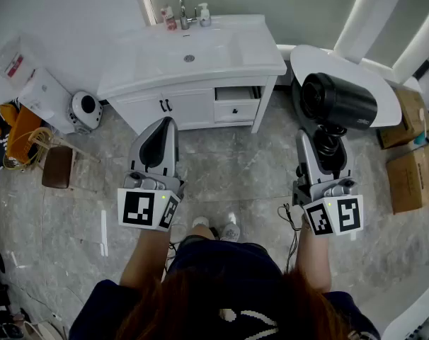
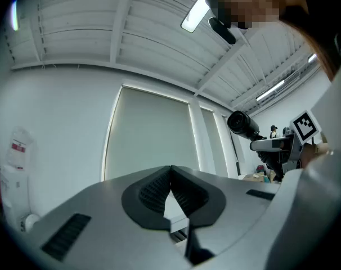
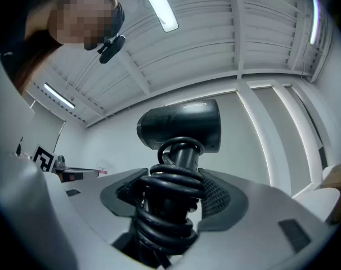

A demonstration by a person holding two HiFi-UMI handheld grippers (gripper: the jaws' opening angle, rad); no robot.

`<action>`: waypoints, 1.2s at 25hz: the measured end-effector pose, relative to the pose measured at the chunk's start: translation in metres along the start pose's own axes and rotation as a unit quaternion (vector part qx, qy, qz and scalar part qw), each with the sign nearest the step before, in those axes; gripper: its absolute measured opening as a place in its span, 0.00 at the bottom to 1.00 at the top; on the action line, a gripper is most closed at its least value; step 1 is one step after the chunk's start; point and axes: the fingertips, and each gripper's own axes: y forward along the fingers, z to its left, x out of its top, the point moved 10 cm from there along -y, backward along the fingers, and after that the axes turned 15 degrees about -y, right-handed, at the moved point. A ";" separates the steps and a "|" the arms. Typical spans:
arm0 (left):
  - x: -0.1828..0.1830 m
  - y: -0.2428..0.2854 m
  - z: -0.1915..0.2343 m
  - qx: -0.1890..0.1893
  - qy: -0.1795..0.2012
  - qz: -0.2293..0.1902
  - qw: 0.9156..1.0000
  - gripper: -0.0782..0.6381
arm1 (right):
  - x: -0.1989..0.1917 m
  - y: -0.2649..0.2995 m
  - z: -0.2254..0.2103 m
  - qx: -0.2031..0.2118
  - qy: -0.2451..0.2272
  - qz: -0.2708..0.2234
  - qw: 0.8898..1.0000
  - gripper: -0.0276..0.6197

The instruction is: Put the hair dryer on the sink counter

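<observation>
Between the right tongs (image 3: 173,194), the hair dryer (image 3: 182,125) is being grasped; left tongs (image 2: 170,178) are resting clenched, empty.

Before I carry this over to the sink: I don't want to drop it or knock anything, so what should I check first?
1. Grip on the hair dryer: ok, the right gripper is closed on its handle.
2. Cord tidy: ok, coiled round the handle.
3. Room on the sink counter: ok, bare surface to the right of the basin.
4. Bottles out of the way: ok, they stand at the back by the tap.
5. Left gripper free: ok, jaws together, nothing between them.
6. Counter dry: cannot tell.
</observation>
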 end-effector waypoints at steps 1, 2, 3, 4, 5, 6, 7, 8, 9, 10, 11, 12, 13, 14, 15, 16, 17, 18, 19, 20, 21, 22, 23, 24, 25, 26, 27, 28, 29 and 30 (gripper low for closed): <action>0.001 0.000 -0.002 -0.002 0.001 0.002 1.000 0.13 | 0.002 0.000 -0.001 0.003 0.003 0.001 1.000 0.49; 0.001 0.001 -0.004 -0.003 0.001 0.005 1.000 0.13 | 0.003 0.000 -0.001 0.006 0.007 0.002 1.000 0.49; 0.002 0.001 -0.005 -0.003 0.001 0.006 1.000 0.13 | 0.004 0.000 -0.002 0.010 0.011 0.001 1.000 0.49; 0.003 0.001 -0.006 -0.002 0.001 0.007 1.000 0.13 | 0.005 0.000 -0.003 0.013 0.015 0.000 1.000 0.49; 0.003 0.002 -0.007 -0.001 0.001 0.007 1.000 0.13 | 0.006 0.000 -0.004 0.016 0.018 -0.002 1.000 0.49; 0.003 0.002 -0.008 0.001 0.000 0.006 1.000 0.13 | 0.006 0.000 -0.006 0.018 0.018 -0.004 1.000 0.49; 0.003 0.003 -0.009 0.003 0.000 0.004 1.000 0.13 | 0.006 0.000 -0.007 0.019 0.015 -0.005 1.000 0.49; 0.002 0.003 -0.009 0.004 -0.001 0.003 1.000 0.13 | 0.005 0.000 -0.007 0.019 0.012 -0.006 1.000 0.49; 0.001 0.002 -0.010 0.005 -0.001 0.003 1.000 0.13 | 0.005 0.000 -0.008 0.020 0.011 -0.005 1.000 0.49; 0.000 0.002 -0.011 0.006 -0.001 0.004 1.000 0.13 | 0.004 0.000 -0.008 0.020 0.012 -0.005 1.000 0.49; -0.001 0.002 -0.012 0.006 -0.001 0.004 1.000 0.13 | 0.002 0.000 -0.008 0.021 0.014 -0.004 1.000 0.49; -0.002 0.002 -0.012 0.007 -0.002 0.003 1.000 0.13 | 0.001 0.001 -0.009 0.022 0.015 -0.004 1.000 0.49; -0.003 0.004 -0.013 0.007 -0.002 0.003 1.000 0.13 | 0.000 0.001 -0.009 0.022 0.016 -0.004 1.000 0.49; -0.005 0.006 -0.014 0.006 -0.002 0.003 1.000 0.13 | -0.001 0.001 -0.010 0.022 0.016 -0.004 1.000 0.49; -0.007 0.007 -0.014 0.005 -0.001 0.003 1.000 0.13 | -0.003 0.001 -0.011 0.021 0.016 -0.004 1.000 0.49; -0.009 0.010 -0.014 0.003 0.000 0.004 1.000 0.13 | -0.005 0.002 -0.012 0.020 0.017 -0.004 1.000 0.49; -0.011 0.013 -0.013 0.002 0.000 0.005 1.000 0.13 | -0.008 0.004 -0.013 0.019 0.018 -0.003 1.000 0.49; -0.012 0.018 -0.011 0.001 -0.001 0.006 1.000 0.13 | -0.010 0.007 -0.014 0.018 0.019 -0.001 1.000 0.49; -0.014 0.025 -0.008 -0.001 -0.002 0.007 1.000 0.13 | -0.012 0.012 -0.015 0.016 0.020 0.000 1.000 0.49; -0.015 0.031 -0.004 -0.003 -0.005 0.008 1.000 0.13 | -0.014 0.016 -0.016 0.015 0.020 0.002 1.000 0.49; -0.017 0.038 0.000 -0.004 -0.007 0.008 1.000 0.13 | -0.016 0.021 -0.017 0.013 0.019 0.005 1.000 0.49; -0.018 0.046 0.003 -0.006 -0.010 0.009 1.000 0.13 | -0.018 0.025 -0.019 0.010 0.018 0.008 1.000 0.49; -0.021 0.053 0.006 -0.008 -0.012 0.010 1.000 0.13 | -0.020 0.029 -0.020 0.008 0.016 0.011 1.000 0.49; -0.023 0.060 0.009 -0.010 -0.015 0.011 1.000 0.13 | -0.023 0.034 -0.022 0.005 0.014 0.013 1.000 0.49; -0.027 0.068 0.012 -0.013 -0.017 0.013 1.000 0.13 | -0.026 0.038 -0.025 0.003 0.013 0.015 1.000 0.49; -0.030 0.076 0.014 -0.016 -0.020 0.014 1.000 0.13 | -0.030 0.043 -0.028 0.001 0.013 0.016 1.000 0.49; -0.034 0.085 0.016 -0.018 -0.022 0.015 0.999 0.13 | -0.033 0.049 -0.031 0.000 0.012 0.018 1.000 0.49; -0.037 0.095 0.019 -0.021 -0.024 0.015 0.999 0.13 | -0.037 0.056 -0.035 -0.001 0.011 0.019 1.000 0.49; -0.040 0.105 0.022 -0.023 -0.027 0.015 0.999 0.13 | -0.041 0.064 -0.039 -0.003 0.009 0.021 1.000 0.49; -0.042 0.117 0.027 -0.025 -0.029 0.015 0.999 0.13 | -0.044 0.074 -0.044 -0.004 0.007 0.021 1.000 0.49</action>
